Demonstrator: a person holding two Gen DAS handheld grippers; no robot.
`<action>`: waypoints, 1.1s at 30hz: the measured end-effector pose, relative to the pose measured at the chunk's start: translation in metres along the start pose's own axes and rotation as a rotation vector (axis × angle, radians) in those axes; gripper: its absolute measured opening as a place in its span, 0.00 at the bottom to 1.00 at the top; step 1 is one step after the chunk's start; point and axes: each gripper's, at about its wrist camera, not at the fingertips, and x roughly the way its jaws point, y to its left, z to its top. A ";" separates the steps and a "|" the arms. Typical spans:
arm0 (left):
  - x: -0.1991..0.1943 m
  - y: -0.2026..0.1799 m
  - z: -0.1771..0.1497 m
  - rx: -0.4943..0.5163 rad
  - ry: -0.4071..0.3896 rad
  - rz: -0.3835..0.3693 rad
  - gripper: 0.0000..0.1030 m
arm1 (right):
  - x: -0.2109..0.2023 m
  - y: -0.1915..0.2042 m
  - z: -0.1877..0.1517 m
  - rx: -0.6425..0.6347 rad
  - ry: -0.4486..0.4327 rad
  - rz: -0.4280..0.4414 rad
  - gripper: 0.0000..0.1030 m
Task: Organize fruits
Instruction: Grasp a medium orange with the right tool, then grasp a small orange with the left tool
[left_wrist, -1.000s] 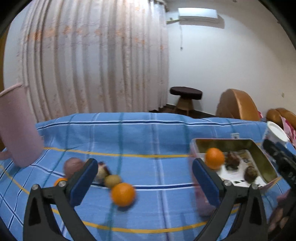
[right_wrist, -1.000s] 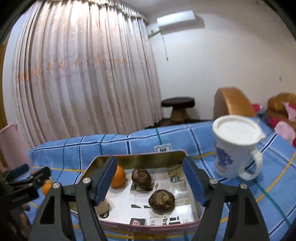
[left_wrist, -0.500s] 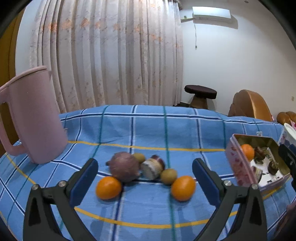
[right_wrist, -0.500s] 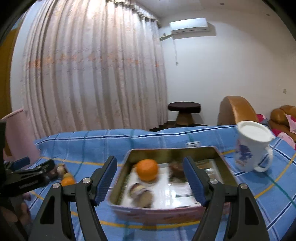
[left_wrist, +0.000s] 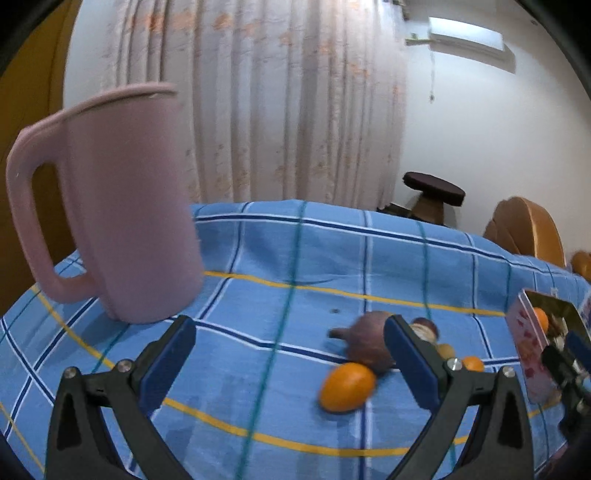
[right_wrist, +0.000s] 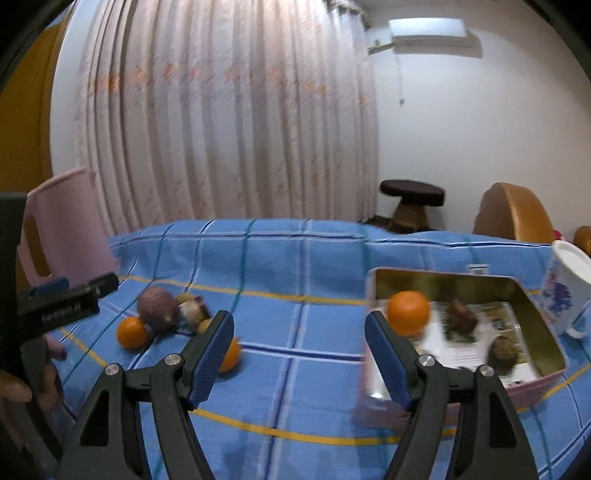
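Note:
A loose pile of fruit lies on the blue checked cloth: an orange (left_wrist: 347, 386), a purple-brown fruit (left_wrist: 369, 341), a cut fruit (left_wrist: 424, 328) and small ones behind my right finger. My left gripper (left_wrist: 290, 363) is open and empty, left of the pile. In the right wrist view the same pile shows an orange (right_wrist: 132, 332), the purple fruit (right_wrist: 158, 306) and another orange (right_wrist: 229, 356). The pink tin (right_wrist: 546, 376) holds an orange (right_wrist: 408, 312) and two brown fruits (right_wrist: 461, 317). My right gripper (right_wrist: 299, 356) is open, empty, between pile and tin.
A tall pink pitcher (left_wrist: 122, 206) stands at the left of the table. A white flowered mug (right_wrist: 567, 288) stands right of the tin. The other gripper (right_wrist: 62, 302) and a hand appear at the left edge. Curtains, a stool (right_wrist: 410, 203) and a chair lie beyond.
Both views have swung left: the tin slid toward the right edge, the pitcher came large into the left view, and the fruit pile entered the right view. Both grippers stayed open.

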 end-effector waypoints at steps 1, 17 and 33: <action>0.001 0.004 0.000 -0.009 0.006 0.005 1.00 | 0.004 0.005 -0.001 -0.005 0.015 0.014 0.73; 0.003 0.038 0.012 -0.008 0.041 0.004 1.00 | 0.092 0.067 -0.009 -0.087 0.382 0.108 0.54; 0.019 -0.028 -0.017 0.216 0.217 -0.283 0.82 | 0.037 0.028 -0.014 0.021 0.251 0.108 0.40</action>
